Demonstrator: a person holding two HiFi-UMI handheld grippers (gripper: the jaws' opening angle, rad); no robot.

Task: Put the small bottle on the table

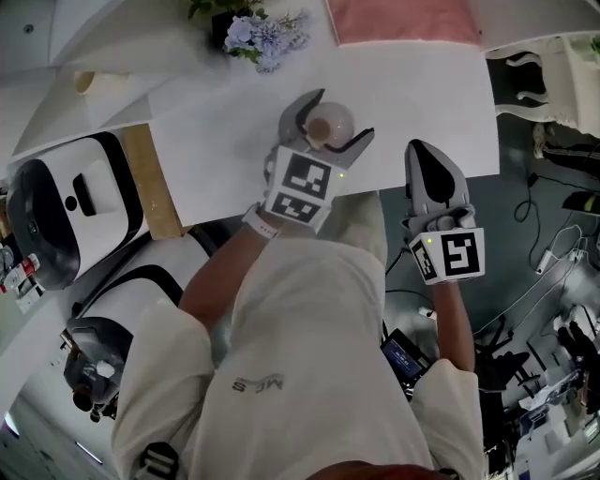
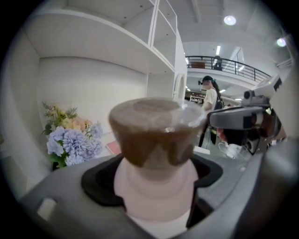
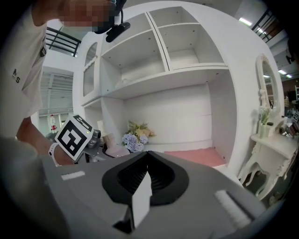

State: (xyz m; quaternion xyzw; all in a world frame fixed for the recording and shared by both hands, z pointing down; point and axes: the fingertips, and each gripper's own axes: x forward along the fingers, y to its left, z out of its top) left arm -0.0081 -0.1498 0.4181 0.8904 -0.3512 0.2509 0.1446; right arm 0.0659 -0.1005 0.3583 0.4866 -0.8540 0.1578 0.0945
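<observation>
The small bottle (image 1: 330, 125), pale pink with a brown cap (image 2: 156, 130), sits between the jaws of my left gripper (image 1: 328, 131), which is shut on its body (image 2: 156, 191). It is over the white table (image 1: 422, 103), close to the front edge; whether its base touches the top I cannot tell. My right gripper (image 1: 427, 155) hovers off the table's front edge to the right, jaws shut together with nothing in them (image 3: 145, 161). The right gripper view also catches the left gripper's marker cube (image 3: 74, 135) and the bottle (image 3: 112, 148).
A bunch of blue and yellow flowers (image 1: 265, 34) stands at the back of the table, with a pink cloth (image 1: 403, 19) to its right. A white and black machine (image 1: 66, 202) is on the left. White shelves (image 3: 163, 60) rise behind the table. Cables lie on the floor (image 1: 553, 262).
</observation>
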